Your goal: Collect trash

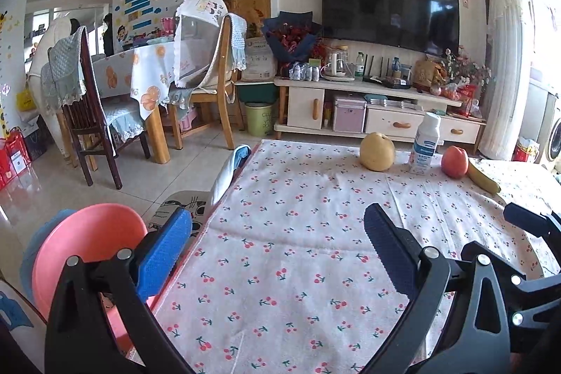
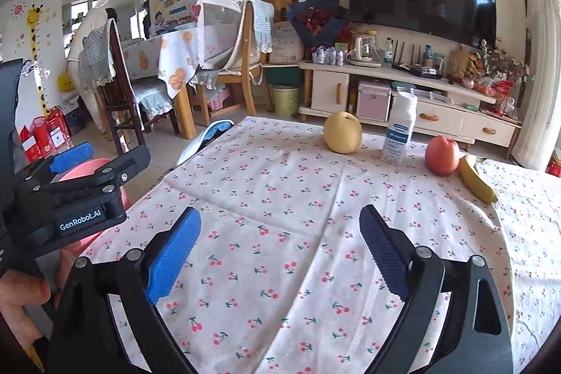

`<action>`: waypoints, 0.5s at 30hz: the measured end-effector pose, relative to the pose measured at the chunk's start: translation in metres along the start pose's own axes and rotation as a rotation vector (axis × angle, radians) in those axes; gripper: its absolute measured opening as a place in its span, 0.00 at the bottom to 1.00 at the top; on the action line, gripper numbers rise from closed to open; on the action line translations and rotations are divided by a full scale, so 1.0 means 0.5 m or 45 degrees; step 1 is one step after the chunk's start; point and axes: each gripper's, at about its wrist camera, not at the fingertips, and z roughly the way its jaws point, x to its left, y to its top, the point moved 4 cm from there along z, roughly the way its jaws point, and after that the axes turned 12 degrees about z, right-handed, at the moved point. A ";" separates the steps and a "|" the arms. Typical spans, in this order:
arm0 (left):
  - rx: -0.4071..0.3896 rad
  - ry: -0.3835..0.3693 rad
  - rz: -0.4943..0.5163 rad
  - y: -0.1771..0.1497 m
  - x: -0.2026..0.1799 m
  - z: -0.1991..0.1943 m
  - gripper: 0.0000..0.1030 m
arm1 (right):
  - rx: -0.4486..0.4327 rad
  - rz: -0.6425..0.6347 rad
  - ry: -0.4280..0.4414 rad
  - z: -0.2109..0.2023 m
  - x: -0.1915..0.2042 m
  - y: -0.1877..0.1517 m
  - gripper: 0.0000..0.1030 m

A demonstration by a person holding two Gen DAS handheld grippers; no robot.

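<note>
Both grippers empty, jaws wide apart: left gripper [image 1: 277,244] and right gripper [image 2: 280,244] hover over the near part of the cherry-print tablecloth [image 2: 280,198]. Milk bottle [image 2: 399,128] stands upright at the far edge, between the pear [image 2: 342,133] and apple [image 2: 442,155]; banana [image 2: 477,178] just beside the apple. Pink bin [image 1: 87,251] sits off the table's left edge.
</note>
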 end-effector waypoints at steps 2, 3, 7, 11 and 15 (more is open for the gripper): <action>0.001 -0.012 0.031 0.008 -0.034 -0.009 0.96 | -0.025 0.007 -0.028 -0.015 -0.029 0.004 0.88; 0.005 -0.017 0.041 0.011 -0.048 -0.013 0.96 | -0.036 0.016 -0.042 -0.023 -0.046 0.008 0.88; 0.017 -0.028 0.070 0.018 -0.107 -0.029 0.96 | -0.073 0.085 -0.070 -0.056 -0.111 0.020 0.88; 0.011 -0.055 0.101 0.022 -0.163 -0.047 0.96 | -0.126 0.128 -0.113 -0.092 -0.174 0.028 0.88; 0.021 -0.092 0.101 0.028 -0.213 -0.061 0.96 | -0.164 0.165 -0.159 -0.123 -0.232 0.032 0.89</action>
